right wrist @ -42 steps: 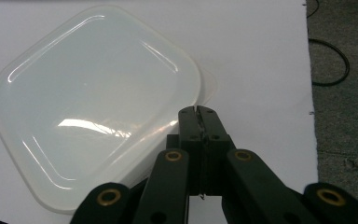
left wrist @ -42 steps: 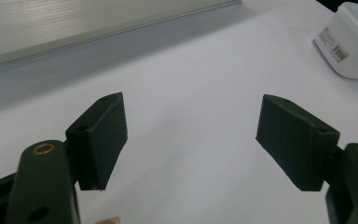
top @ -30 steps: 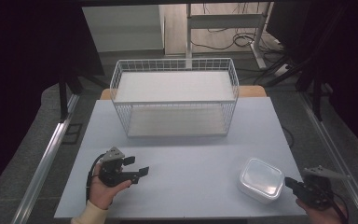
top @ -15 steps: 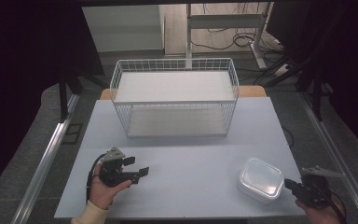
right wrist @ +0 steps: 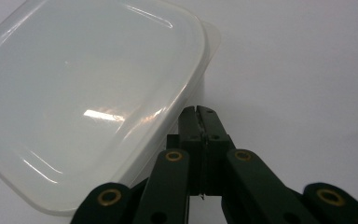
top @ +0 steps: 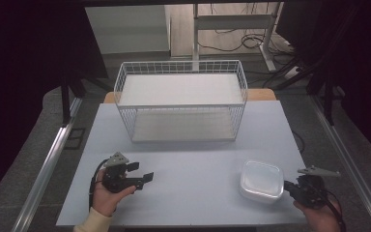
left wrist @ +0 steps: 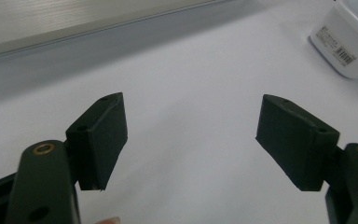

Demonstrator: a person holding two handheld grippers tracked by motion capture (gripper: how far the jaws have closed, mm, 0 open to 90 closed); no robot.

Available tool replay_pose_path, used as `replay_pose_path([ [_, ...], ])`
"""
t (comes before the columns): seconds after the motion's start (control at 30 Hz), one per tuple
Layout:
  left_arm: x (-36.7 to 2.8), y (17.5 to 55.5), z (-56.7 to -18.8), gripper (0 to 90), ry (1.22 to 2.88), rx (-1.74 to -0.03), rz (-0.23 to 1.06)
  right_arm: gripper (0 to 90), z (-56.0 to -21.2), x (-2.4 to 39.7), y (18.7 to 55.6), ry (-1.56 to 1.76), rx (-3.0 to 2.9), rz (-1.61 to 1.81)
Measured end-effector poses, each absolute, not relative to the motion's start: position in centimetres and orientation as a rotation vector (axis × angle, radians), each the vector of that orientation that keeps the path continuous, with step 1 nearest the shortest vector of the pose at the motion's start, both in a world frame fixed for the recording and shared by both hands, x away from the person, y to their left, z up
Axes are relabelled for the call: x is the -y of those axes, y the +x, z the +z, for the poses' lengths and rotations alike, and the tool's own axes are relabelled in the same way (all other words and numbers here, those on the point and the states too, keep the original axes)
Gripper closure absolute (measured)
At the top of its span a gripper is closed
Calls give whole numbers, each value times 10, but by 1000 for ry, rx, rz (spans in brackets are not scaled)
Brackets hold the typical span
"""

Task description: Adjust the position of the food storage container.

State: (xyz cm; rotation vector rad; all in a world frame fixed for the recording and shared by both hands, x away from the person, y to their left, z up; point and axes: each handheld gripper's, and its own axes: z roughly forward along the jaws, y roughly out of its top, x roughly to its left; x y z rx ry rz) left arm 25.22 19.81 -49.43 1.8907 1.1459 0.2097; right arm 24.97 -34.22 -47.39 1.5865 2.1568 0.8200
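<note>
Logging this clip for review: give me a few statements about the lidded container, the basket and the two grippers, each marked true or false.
1. The right gripper has its jaws pressed together beside the white lidded container. True.
2. The left gripper is shut. False: its jaws stand wide apart over bare table.
3. The container sits inside the wire basket. False: it rests on the table, near the right gripper.
4. The basket holds nothing. True.
</note>
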Motion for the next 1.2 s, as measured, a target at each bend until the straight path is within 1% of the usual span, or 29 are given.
replay_pose_path([
  [0.23, -199, 253, -495, 237, 1891, -1151, 209, 898, -473, 320, 261, 1538, -2197, 827],
  [0.27, -199, 253, -495, 237, 1892, -1153, 210, 898, -473, 310, 264, 1515, -2213, 810],
  [0.33, -199, 253, -495, 237, 1892, -1154, 209, 897, -474, 306, 265, 1505, -2221, 804],
  [0.47, -199, 253, -495, 237, 1893, -1155, 211, 898, -475, 281, 273, 1454, -2284, 816],
  [0.67, -200, 254, -496, 237, 1890, -1157, 212, 898, -477, 256, 280, 1399, -2336, 818],
  [0.93, -200, 254, -496, 237, 1892, -1159, 213, 898, -478, 236, 281, 1360, -2383, 818],
  [1.2, -201, 254, -496, 237, 1893, -1158, 215, 897, -477, 212, 270, 1278, -2445, 840],
])
